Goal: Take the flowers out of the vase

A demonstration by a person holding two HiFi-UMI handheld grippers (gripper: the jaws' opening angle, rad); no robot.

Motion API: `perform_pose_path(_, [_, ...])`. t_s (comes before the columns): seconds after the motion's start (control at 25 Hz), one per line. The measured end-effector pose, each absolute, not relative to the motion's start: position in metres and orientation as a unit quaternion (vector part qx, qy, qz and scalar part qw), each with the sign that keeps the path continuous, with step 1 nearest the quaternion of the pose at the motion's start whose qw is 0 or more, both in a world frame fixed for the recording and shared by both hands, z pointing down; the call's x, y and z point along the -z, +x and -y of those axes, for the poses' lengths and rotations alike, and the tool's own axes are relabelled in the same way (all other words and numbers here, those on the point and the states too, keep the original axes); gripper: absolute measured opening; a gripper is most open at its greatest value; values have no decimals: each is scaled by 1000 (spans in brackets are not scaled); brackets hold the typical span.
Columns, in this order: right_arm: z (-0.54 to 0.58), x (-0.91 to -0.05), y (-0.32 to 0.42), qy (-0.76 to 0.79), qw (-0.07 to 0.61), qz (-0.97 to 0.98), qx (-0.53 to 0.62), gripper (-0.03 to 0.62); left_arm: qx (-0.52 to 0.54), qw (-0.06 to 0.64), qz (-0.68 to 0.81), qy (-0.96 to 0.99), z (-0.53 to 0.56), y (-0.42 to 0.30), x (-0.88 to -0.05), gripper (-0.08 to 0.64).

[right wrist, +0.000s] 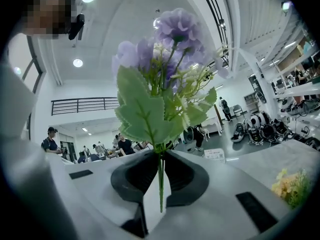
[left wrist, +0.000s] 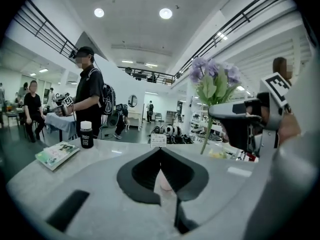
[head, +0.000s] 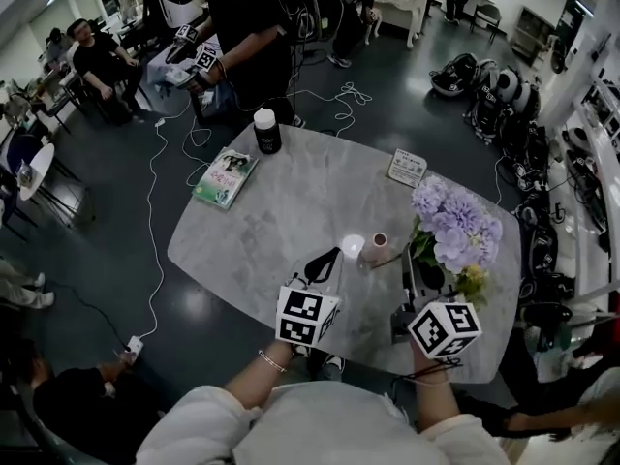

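Note:
My right gripper is shut on the thin green stem of a bunch of purple flowers with broad green leaves, held upright. In the head view the flowers stand over the table's right side, above the right gripper. My left gripper is shut with nothing between its jaws. A small pale vase stands just beyond its tips, and shows pinkish behind the jaws. The left gripper view also catches the right gripper and the flowers.
A brownish cup stands beside the vase. Yellow flowers lie at the grey marble table's right edge. A white-capped black bottle, a book and a card are farther off. A person stands at the far side.

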State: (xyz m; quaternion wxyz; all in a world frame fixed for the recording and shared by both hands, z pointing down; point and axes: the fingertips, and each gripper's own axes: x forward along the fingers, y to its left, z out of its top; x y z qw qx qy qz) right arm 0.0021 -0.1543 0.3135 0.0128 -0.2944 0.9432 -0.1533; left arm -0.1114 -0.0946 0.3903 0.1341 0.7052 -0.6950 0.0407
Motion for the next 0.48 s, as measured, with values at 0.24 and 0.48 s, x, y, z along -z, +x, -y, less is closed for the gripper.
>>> perform_pose_path(0.24, [142,-321,3,-262,3,-950,171,40,-47,138,713,685,83,-110,-386,9])
perform_pose_path(0.48, [123,-334,-19,-210,-13,-957,202,40,-48,150,735,660,71,-114,-393,9])
